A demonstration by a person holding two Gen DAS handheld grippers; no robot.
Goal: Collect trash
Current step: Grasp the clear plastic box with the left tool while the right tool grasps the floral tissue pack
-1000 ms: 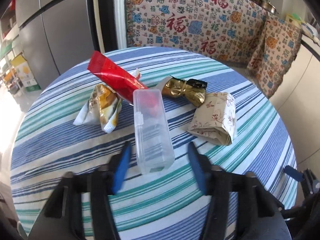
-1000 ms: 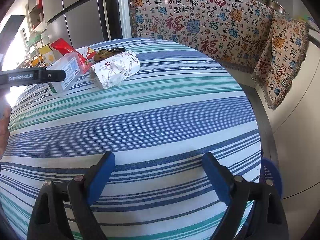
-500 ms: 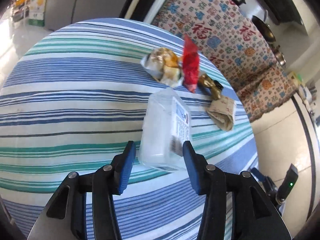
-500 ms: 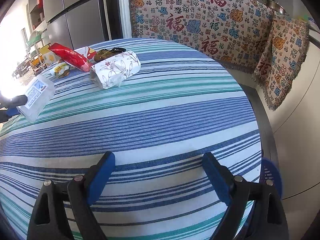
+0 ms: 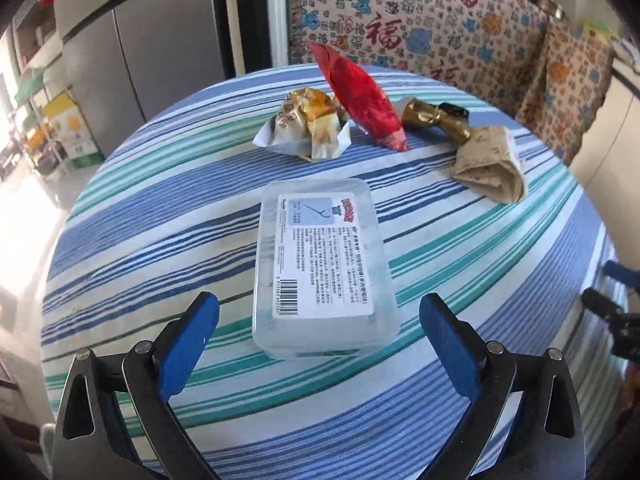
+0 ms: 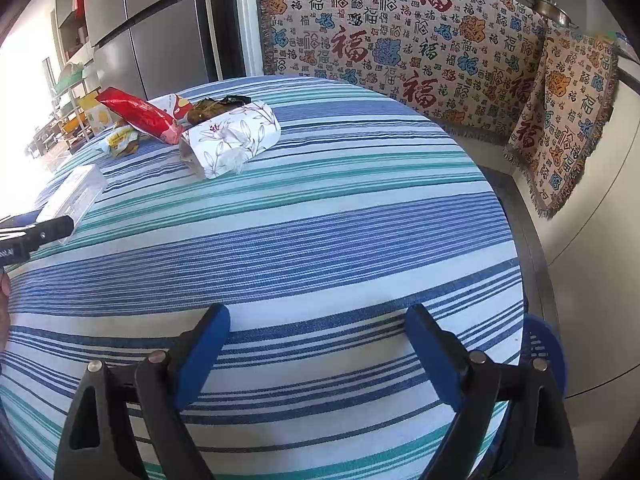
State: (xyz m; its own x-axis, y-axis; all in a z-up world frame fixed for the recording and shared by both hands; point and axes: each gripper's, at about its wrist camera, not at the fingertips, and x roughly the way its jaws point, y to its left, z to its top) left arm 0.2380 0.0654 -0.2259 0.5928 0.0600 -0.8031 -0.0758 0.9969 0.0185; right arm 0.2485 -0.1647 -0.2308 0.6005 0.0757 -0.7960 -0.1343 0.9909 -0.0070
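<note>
A clear plastic box [image 5: 324,268] with a printed label lies flat on the striped round table [image 5: 160,216], just in front of my open, empty left gripper [image 5: 320,332]. Behind it lie a crumpled yellow-white wrapper [image 5: 308,124], a red packet [image 5: 362,100], a gold-black wrapper [image 5: 436,118] and a folded floral paper bag [image 5: 488,164]. My right gripper [image 6: 316,352] is open and empty over the table's near edge. In the right wrist view the box [image 6: 74,196], red packet [image 6: 140,114] and floral bag [image 6: 232,140] sit at the far left.
A patterned cloth [image 6: 400,52] covers the bench behind the table. A grey fridge [image 5: 152,44] stands at the back left. A blue basket [image 6: 540,352] shows below the table's right edge. The left gripper's body [image 6: 32,232] shows at the left edge of the right wrist view.
The left gripper gripped the clear box, carried it toward the near left of the table, and has now let go of it. The box lies flat, label up. The right gripper has not moved.
</note>
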